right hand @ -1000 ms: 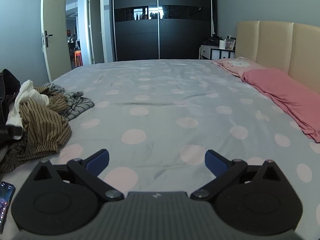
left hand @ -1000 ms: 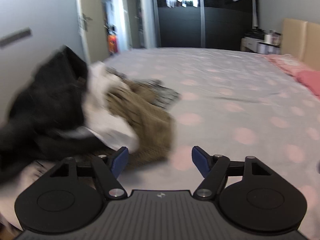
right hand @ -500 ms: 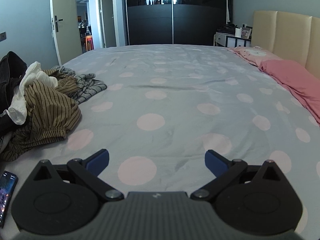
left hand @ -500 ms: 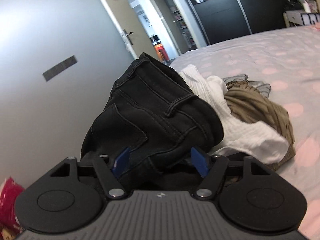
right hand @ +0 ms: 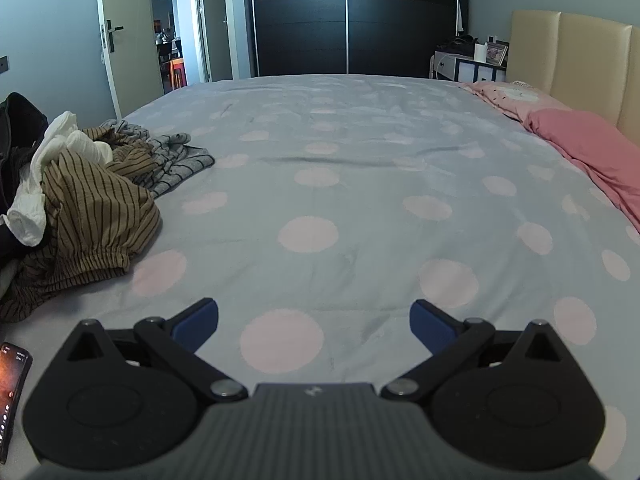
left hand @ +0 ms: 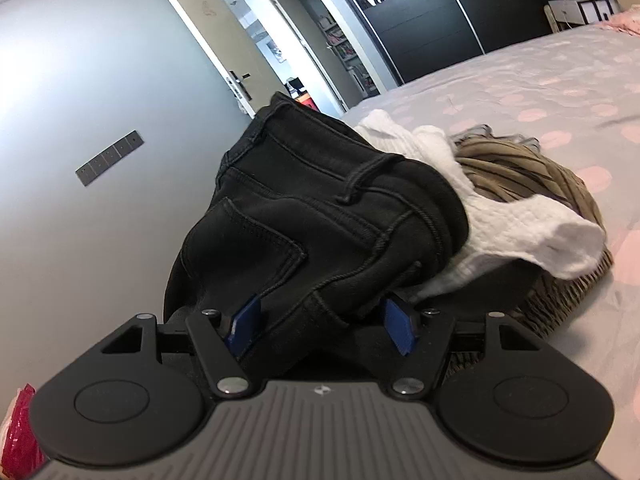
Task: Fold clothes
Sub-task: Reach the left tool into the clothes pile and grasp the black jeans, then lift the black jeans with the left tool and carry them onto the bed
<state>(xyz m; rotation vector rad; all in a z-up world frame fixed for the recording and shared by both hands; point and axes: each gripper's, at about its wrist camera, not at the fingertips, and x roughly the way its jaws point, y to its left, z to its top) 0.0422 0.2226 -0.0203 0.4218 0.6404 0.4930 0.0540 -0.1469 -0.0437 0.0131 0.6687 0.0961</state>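
A pile of clothes lies at the bed's left edge. Black jeans (left hand: 320, 216) lie on top, with a white garment (left hand: 520, 224) and a brown striped garment (left hand: 532, 172) beside them. My left gripper (left hand: 324, 324) is open, its blue pads either side of a fold of the jeans, pushed into the cloth. In the right wrist view the brown striped garment (right hand: 92, 216), the white garment (right hand: 36, 184) and a grey striped garment (right hand: 172, 160) lie at the left. My right gripper (right hand: 314, 320) is open and empty, low over the polka-dot bedspread (right hand: 360, 200).
A phone (right hand: 12, 392) lies at the bed's near left edge. Pink pillows (right hand: 584, 148) and a beige headboard (right hand: 572, 64) are at the right. A dark wardrobe (right hand: 352, 20) and an open door (right hand: 116, 40) stand beyond the bed. A red object (left hand: 20, 432) is at the lower left.
My left gripper has swung left from the open bed to the pile and moved in until its pads straddle the jeans. My right gripper has tilted down slightly and stays open.
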